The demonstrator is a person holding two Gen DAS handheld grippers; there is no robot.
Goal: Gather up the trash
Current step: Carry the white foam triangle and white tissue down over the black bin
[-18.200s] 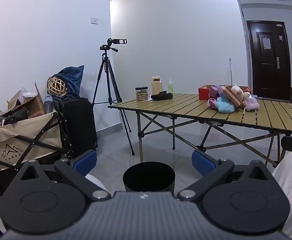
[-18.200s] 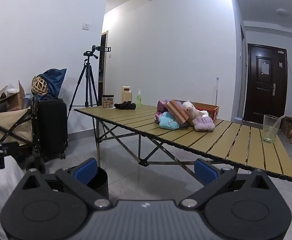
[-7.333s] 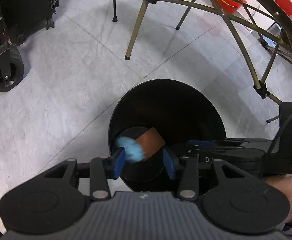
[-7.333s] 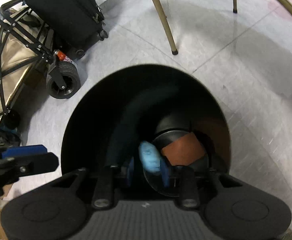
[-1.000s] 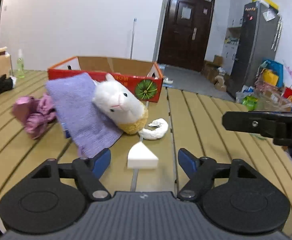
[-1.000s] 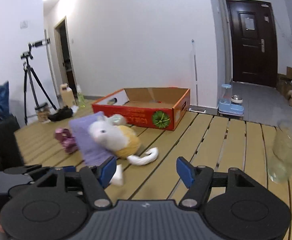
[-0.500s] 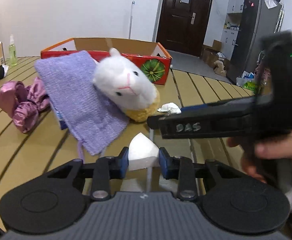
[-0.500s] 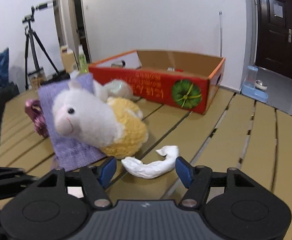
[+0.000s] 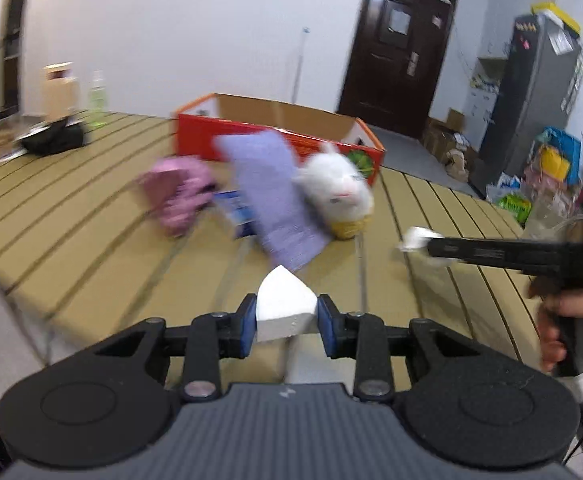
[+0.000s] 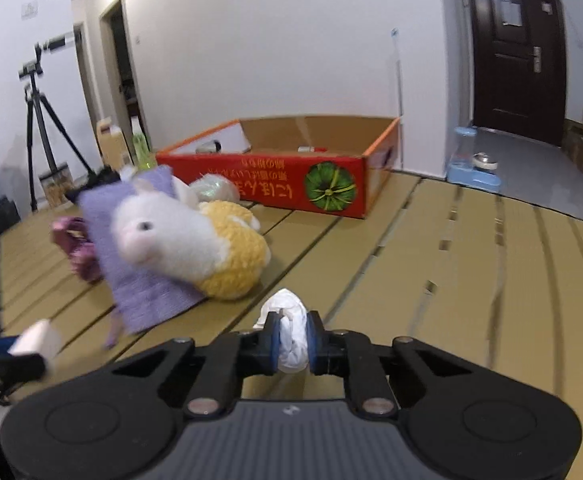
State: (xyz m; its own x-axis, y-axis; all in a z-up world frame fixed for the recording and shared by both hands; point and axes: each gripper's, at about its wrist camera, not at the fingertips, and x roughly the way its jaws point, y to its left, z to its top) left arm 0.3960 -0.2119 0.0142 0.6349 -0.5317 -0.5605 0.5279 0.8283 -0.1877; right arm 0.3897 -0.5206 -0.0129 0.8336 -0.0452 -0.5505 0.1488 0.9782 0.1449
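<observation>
Lifting away from the table (image 9: 71, 240), our left tongs (image 9: 286, 322) now pinch the white foam wedge (image 9: 285, 310), and our right tongs (image 10: 293, 340) squeeze the crumpled tissue (image 10: 291, 332). A second ago both lay beside the plush toy (image 10: 187, 246); we judge the bin comes next.

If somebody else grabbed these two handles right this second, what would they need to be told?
Left gripper: shut on the white foam wedge, held above the slatted table.
Right gripper: shut on the crumpled white tissue, also off the table.
Done: both scraps are picked up.
Left: carry both to a bin, which is not in view now, and drop them in.
The plush toy, purple cloth and red box sit on the table; they do not look like trash.
</observation>
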